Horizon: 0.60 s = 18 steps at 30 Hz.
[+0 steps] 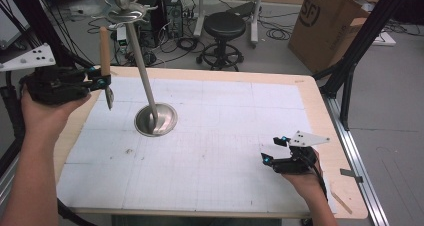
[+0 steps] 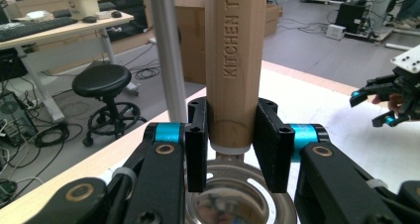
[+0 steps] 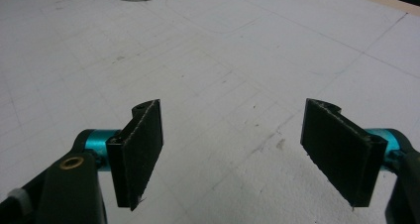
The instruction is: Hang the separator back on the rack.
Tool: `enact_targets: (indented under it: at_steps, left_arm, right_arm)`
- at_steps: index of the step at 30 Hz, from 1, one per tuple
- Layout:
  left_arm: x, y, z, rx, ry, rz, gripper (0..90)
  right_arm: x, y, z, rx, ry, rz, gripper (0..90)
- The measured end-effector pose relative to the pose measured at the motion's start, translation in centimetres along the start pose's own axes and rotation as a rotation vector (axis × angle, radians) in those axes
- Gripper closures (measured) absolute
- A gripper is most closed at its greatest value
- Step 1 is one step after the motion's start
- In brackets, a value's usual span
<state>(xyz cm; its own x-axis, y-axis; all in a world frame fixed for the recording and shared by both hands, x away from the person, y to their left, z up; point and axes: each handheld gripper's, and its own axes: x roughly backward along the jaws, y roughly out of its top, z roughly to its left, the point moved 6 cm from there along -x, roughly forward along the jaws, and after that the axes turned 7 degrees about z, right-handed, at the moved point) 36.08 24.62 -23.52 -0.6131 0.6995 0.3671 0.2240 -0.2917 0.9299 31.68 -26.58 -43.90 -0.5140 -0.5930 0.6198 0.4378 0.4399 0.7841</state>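
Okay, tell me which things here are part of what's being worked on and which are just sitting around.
In the job:
- wooden-handled utensil, clamped in the left gripper
- metal stand with hooks on top, on the table
- right gripper, open, hovering over the table

Just lying about:
- black stool
- cardboard box
- computer towers and cables on the floor

High view overhead; claw views close — shared table (image 1: pixel 210 186).
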Motion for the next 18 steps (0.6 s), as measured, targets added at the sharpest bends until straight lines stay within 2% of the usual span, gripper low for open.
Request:
enact_targets:
  at_steps: [9, 18]
  left_arm:
    - [0.7, 0.9, 1.9, 0.024, 0.068, 0.025, 69.1]
    - [0.8, 1.2, 2.8, 0.039, 0.102, 0.034, 69.0]
  right_arm:
    - [-0.1, -0.1, 0.0, -0.002, 0.001, 0.004, 23.7]
    - [0.0, -0.1, 0.0, -0.001, 0.001, 0.000, 23.7]
